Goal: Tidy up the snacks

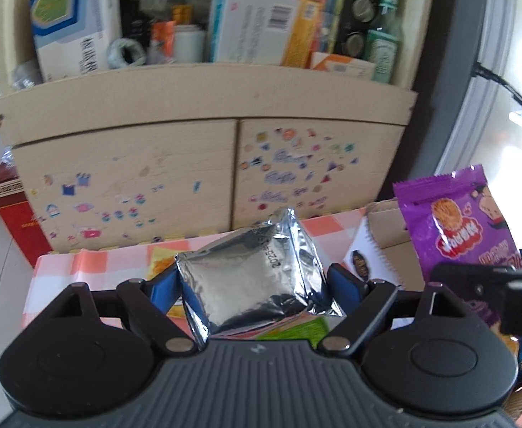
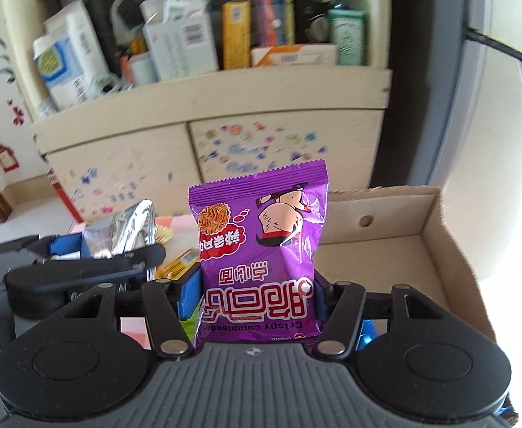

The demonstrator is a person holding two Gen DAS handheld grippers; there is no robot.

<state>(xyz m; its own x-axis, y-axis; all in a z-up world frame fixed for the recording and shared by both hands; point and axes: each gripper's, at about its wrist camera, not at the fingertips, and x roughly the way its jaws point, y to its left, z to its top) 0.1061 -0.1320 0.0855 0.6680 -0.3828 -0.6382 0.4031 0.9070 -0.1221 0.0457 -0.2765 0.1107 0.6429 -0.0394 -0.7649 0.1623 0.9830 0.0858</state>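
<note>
My left gripper point(image 1: 253, 285) is shut on a silver foil snack packet point(image 1: 250, 281) and holds it above the checked tablecloth point(image 1: 82, 267). My right gripper point(image 2: 257, 285) is shut on a purple crispy noodle snack bag point(image 2: 261, 249), held upside down in the air just left of an open cardboard box point(image 2: 385, 249). The purple bag also shows in the left wrist view point(image 1: 457, 228), and the silver packet in the right wrist view point(image 2: 121, 232). The left gripper is to the left of the right one.
A beige cabinet point(image 1: 203, 157) with stickered doors stands behind the table, its shelf packed with boxes and bottles. Yellow and green snack packets point(image 2: 178, 267) lie on the cloth under the grippers. A red box point(image 1: 14, 214) stands on the floor at left.
</note>
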